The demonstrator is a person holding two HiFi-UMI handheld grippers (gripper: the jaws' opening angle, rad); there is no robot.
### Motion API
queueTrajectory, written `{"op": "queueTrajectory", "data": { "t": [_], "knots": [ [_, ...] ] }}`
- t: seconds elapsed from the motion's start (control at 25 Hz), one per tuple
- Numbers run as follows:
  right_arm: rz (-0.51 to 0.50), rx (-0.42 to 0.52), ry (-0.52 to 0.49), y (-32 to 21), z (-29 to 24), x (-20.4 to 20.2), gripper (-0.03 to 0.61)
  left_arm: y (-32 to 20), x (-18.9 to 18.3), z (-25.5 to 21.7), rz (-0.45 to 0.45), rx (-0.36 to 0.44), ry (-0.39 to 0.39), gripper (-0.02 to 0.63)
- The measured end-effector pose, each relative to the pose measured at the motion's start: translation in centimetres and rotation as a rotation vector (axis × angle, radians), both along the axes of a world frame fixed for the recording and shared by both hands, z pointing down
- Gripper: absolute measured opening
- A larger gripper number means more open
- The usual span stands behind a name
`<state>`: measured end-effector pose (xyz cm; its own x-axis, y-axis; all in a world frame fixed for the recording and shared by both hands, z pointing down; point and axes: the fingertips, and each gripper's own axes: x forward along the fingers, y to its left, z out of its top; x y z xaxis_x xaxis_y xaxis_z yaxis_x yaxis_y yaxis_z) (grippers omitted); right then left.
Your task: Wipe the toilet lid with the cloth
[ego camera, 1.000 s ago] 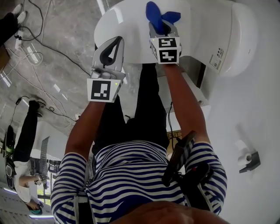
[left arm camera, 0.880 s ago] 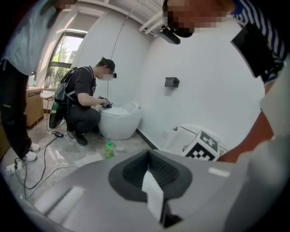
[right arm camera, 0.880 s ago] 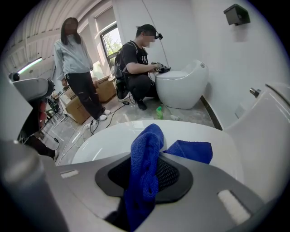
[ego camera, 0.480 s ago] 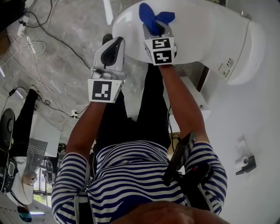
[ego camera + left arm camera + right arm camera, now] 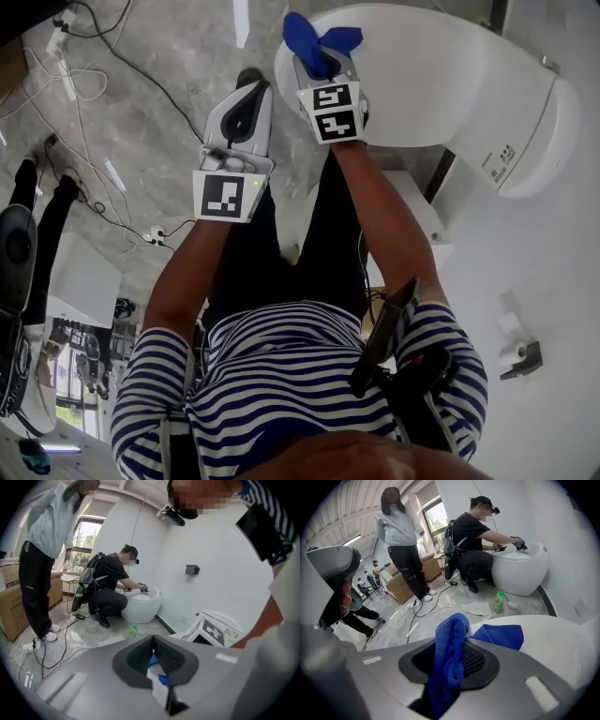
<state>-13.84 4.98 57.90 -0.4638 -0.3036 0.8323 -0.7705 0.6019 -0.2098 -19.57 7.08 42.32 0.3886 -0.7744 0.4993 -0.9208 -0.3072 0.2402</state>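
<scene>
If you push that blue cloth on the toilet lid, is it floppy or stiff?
Probably floppy: the blue cloth bunches and folds over where the right hand-held gripper pinches it. Likely light and grippy, given its nubbly weave. It should drag, not roll.

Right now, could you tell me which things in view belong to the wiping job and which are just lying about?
Job:
- cloth, clamped in the right gripper
- toilet lid

Lying about:
- green bottle
- boxes
- second toilet
- left gripper, shut and empty, off the lid
</scene>
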Motion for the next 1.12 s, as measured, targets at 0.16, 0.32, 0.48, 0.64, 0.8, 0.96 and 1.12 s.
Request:
{"op": "queueTrajectory", "data": {
  "t": [0.16,0.32,0.48,0.64,0.8,0.96,1.12],
  "knots": [
    [-0.024,-0.003,-0.01,0.4,0.2,-2.7,0.118,0.4,-1.7,0.1,-0.007,-0.006,0.002,0.003],
    [-0.058,-0.012,-0.023,1.5,0.3,-5.1,0.118,0.9,-2.9,0.1,-0.014,-0.005,0.0,0.003],
    [-0.084,-0.008,-0.039,2.3,0.5,-6.7,0.118,1.2,-3.7,0.2,-0.021,-0.004,-0.003,0.003],
    [-0.078,-0.008,-0.043,2.1,0.2,-7.0,0.118,1.3,-4.2,0.2,-0.019,-0.011,-0.004,0.003],
    [-0.071,0.001,-0.045,1.7,-1.2,-5.9,0.118,1.0,-3.6,-0.4,-0.019,-0.008,-0.009,0.003],
    [-0.048,0.03,-0.06,0.6,-3.8,-3.6,0.118,0.5,-1.4,-1.5,-0.006,0.003,-0.013,0.003],
    [-0.012,0.072,-0.06,-0.6,-7.0,0.0,0.118,0.0,1.4,-2.8,0.018,0.012,-0.01,0.003]
  ]
}}
